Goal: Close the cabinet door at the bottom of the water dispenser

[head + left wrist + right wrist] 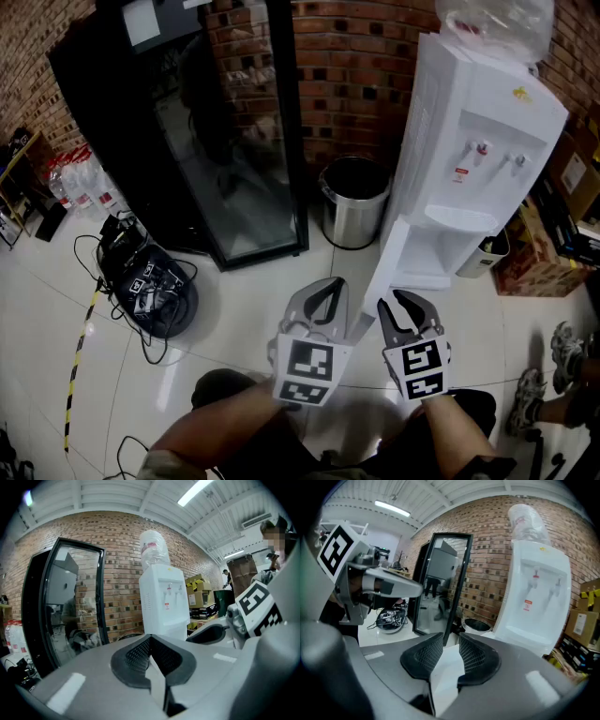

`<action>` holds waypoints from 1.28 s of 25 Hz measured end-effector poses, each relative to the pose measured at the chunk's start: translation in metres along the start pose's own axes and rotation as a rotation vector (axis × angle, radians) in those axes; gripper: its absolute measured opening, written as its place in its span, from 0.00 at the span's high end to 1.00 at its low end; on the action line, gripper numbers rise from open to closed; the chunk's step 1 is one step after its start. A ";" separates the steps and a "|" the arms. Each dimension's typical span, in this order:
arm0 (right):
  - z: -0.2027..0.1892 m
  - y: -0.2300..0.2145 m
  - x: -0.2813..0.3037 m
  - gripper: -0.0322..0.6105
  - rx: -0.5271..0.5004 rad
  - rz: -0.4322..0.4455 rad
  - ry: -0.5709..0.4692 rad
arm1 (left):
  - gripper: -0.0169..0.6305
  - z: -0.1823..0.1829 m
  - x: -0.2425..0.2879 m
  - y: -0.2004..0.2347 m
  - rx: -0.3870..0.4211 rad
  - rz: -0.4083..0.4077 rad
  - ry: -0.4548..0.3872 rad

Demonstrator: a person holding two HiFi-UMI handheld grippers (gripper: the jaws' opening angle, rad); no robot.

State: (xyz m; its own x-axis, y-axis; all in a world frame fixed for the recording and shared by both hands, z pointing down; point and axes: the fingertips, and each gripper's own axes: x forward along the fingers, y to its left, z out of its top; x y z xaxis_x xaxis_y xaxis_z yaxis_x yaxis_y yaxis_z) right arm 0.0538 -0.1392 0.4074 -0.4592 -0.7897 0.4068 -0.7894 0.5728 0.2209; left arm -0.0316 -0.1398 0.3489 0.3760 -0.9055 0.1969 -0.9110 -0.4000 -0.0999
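Pinching the free edge of the flat white cabinet door (382, 274), which is hanging open at the tall white water dispenser (478, 122)'s foot, the right gripper (451, 637) should be following the hinge's arc; the left gripper (150, 639) is idling pressed together, empty.

A tall black glass-door fridge (225, 141) stands ahead and left of the left hand-held gripper (326, 286). A round steel waste bin (353, 202) sits straight ahead of it, by the red brick wall (347, 66). Well left lies a black cable-tangled base (150, 286).
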 end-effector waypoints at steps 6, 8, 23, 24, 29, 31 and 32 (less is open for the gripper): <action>-0.019 0.028 0.032 0.74 -0.068 0.072 0.075 | 0.97 0.002 0.008 0.003 0.000 -0.018 -0.010; -0.026 0.033 0.039 0.73 -0.090 0.086 0.103 | 0.97 0.002 0.010 0.004 -0.006 -0.021 -0.008; -0.065 0.034 0.036 0.75 -0.153 0.098 0.229 | 0.97 0.011 0.013 -0.007 -0.043 -0.060 -0.015; -0.068 0.029 0.032 0.76 -0.147 0.090 0.236 | 0.97 0.015 0.011 -0.011 -0.062 -0.075 -0.016; -0.083 0.006 0.015 0.77 -0.122 0.043 0.266 | 0.97 0.033 -0.004 -0.026 -0.034 -0.075 -0.085; -0.087 -0.002 0.010 0.77 -0.097 0.023 0.279 | 0.97 0.023 0.001 -0.025 0.026 -0.034 -0.070; -0.089 -0.007 0.007 0.77 -0.083 0.012 0.287 | 0.97 0.016 0.005 -0.025 0.033 -0.028 -0.048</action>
State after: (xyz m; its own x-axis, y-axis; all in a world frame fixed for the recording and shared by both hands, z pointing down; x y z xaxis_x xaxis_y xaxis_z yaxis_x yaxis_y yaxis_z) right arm 0.0920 -0.1293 0.4874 -0.3255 -0.6952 0.6409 -0.7430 0.6073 0.2813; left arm -0.0045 -0.1371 0.3365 0.4098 -0.8993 0.1528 -0.8941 -0.4292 -0.1277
